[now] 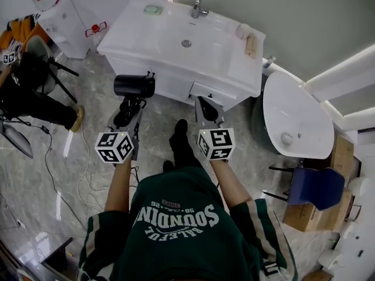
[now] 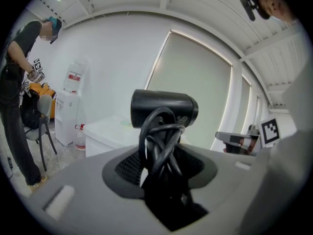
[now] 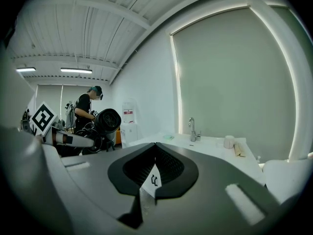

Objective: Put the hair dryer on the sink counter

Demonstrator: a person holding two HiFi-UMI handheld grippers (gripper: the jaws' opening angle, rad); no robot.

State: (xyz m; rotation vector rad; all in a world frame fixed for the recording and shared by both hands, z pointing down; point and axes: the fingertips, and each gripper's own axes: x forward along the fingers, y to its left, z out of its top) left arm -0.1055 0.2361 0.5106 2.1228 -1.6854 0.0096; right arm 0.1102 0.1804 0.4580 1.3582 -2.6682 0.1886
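Note:
A black hair dryer (image 1: 134,85) with its cord coiled round the handle is held up in front of the white sink counter (image 1: 234,57), short of its front edge. My left gripper (image 1: 130,107) is shut on the handle and cord; in the left gripper view the dryer (image 2: 164,106) rises straight out of the jaws, barrel lying across. My right gripper (image 1: 206,105) hangs beside it to the right, jaws together and nothing in them. The right gripper view shows the dryer (image 3: 106,120) at the left and the counter (image 3: 215,143) ahead.
On the counter stand a faucet (image 1: 198,7), a green soap dish (image 1: 153,9), a cup (image 1: 242,31) and a wooden item (image 1: 252,44). A water dispenser (image 1: 61,16) is at the left, a white round tub (image 1: 296,119) and a blue chair (image 1: 316,186) at the right. A seated person (image 1: 23,92) and floor cables lie left.

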